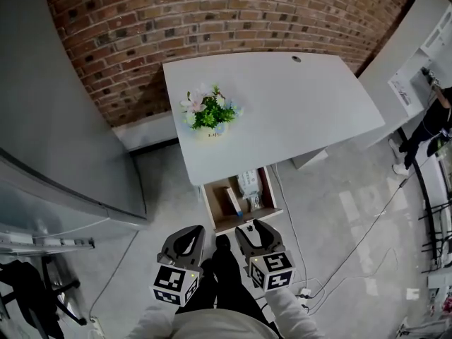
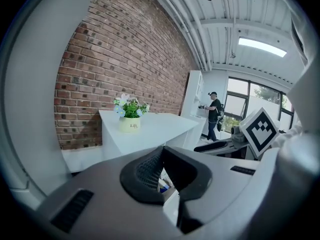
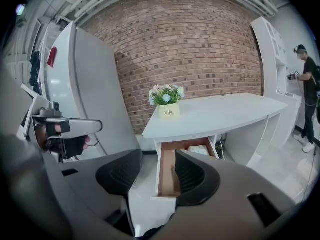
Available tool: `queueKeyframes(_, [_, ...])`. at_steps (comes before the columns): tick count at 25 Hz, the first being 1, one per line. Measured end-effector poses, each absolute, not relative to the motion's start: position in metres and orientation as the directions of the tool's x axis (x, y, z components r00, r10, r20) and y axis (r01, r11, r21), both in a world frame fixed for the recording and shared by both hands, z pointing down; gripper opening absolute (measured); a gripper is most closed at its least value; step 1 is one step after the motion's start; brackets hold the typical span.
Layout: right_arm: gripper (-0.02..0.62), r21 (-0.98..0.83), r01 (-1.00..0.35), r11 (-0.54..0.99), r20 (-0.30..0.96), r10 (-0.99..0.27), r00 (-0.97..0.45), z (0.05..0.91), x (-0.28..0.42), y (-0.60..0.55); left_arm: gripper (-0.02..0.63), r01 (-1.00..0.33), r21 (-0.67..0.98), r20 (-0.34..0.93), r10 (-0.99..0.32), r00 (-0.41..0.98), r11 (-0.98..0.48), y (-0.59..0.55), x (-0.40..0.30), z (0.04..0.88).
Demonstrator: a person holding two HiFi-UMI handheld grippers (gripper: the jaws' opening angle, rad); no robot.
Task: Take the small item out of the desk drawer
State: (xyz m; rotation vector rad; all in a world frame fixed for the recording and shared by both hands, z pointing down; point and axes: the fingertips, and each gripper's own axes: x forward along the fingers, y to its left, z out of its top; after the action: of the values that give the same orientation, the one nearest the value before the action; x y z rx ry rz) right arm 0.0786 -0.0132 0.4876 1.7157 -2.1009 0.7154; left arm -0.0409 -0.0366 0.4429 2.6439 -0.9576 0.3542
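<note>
The desk drawer [image 1: 220, 221] stands pulled out under the white desk [image 1: 296, 111]. Inside it lie a white bag [image 1: 248, 182], a slim box [image 1: 233, 200] and a small item with blue on it [image 1: 239, 215] near the front. My right gripper [image 1: 252, 226] hovers just before the drawer's front, open, with nothing between its pads. In the right gripper view the drawer [image 3: 167, 181] and the bag [image 3: 200, 150] show between the pads of the right gripper [image 3: 159, 164]. My left gripper [image 1: 196, 230] hangs left of the drawer, its tips together. In its own view the left gripper [image 2: 162, 156] leaves only a narrow slit.
A flower pot [image 1: 208, 115] stands on the desk's left end. A tall grey cabinet [image 1: 56, 119] lies to the left, a brick wall [image 1: 212, 20] behind. Cables [image 1: 332, 260] run over the floor at the right. A person [image 1: 431, 126] stands far right by a white counter.
</note>
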Motion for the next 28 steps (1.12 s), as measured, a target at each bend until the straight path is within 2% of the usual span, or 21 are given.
queueKeyframes(28, [0.232, -0.184, -0.965, 0.187, 0.777, -0.573, -0.260, 0.637, 0.117, -0.128, 0.017, -0.753, 0.240, 0.452, -0.616, 0.646, -0.613, -0.136, -0.004, 0.503])
